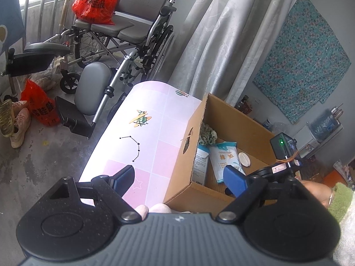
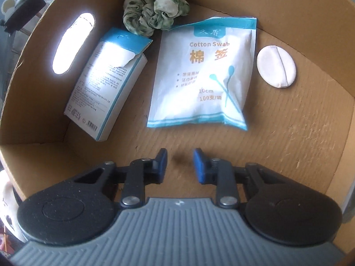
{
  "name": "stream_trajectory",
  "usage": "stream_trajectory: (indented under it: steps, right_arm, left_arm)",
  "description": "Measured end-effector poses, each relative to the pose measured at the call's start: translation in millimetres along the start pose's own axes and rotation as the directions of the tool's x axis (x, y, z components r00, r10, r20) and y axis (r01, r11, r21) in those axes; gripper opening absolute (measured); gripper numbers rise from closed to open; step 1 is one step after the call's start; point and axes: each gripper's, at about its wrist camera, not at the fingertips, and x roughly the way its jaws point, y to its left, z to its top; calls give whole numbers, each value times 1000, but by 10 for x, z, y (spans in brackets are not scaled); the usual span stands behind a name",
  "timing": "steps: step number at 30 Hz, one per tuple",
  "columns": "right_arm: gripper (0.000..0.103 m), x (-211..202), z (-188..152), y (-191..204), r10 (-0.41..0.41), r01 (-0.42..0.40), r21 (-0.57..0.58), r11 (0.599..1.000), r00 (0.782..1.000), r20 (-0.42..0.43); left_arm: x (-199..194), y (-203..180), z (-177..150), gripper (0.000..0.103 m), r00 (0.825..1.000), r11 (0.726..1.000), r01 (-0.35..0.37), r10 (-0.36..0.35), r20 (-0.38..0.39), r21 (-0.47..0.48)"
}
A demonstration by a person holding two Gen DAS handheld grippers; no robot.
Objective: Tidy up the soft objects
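Note:
An open cardboard box [image 1: 184, 188] [image 2: 288, 133] stands on a pink checked table [image 1: 142, 146]. Inside lie a green scrunchie [image 2: 153, 8] [image 1: 207, 135], a white-and-blue cotton swab bag [image 2: 204, 75] [image 1: 228, 158], a white-and-blue carton [image 2: 106, 82] [image 1: 200, 164] leaning on the left wall, and a white oval puff [image 2: 276, 66] [image 1: 244, 159]. My right gripper [image 2: 180, 166] is open and empty, inside the box above its bare floor. My left gripper [image 1: 179, 179] is open and empty, above the box's near left corner. A pale soft thing [image 1: 153, 209] shows just under the left gripper.
A wheelchair [image 1: 124, 35] with a red bag [image 1: 97, 0] stands on the concrete floor left of the table, with shoes [image 1: 20, 124] and another red bag [image 1: 42, 108]. A grey curtain [image 1: 221, 33] hangs behind the box. A white plush toy [image 2: 6, 210] sits outside the box's left wall.

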Motion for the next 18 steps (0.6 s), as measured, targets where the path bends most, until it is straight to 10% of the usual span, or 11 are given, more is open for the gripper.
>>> stream_trajectory:
  steps: [18]
  right_arm:
    - [12,-141,191,-139,153,-198,206,958,965,214]
  left_arm:
    - [12,65,-32,88,1000,1000,-10,10,-12,-8]
